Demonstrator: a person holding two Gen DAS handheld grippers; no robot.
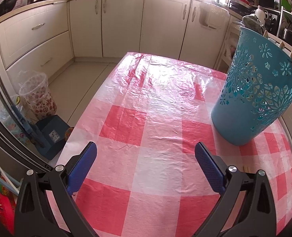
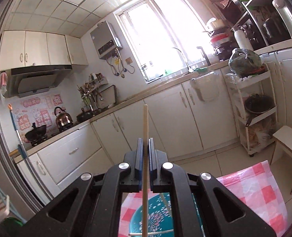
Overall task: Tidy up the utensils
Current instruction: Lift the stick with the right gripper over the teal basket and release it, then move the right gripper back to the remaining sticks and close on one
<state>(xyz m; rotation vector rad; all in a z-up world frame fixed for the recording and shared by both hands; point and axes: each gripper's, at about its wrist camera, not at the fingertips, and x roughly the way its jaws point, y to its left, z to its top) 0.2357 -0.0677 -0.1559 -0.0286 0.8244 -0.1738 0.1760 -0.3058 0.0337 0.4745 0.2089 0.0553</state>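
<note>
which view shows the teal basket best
The left wrist view: the teal basket stands in full on the checked tablecloth, wooden tips showing past its rim. The right wrist view catches only part of it from above, behind the right gripper and its chopstick.

Left tongs (image 1: 146,154) with black angular arms, blue textured pads, silver round screws, right tongs (image 2: 145,145) matching, blue-edged

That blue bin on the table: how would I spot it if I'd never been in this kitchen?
Find the table with the red and white checked cover in the middle of the kitchen. On its right side stands a tall teal plastic basket. Flower and star shapes are cut through its wall, unlike the clear flowered bin on the floor.
</note>
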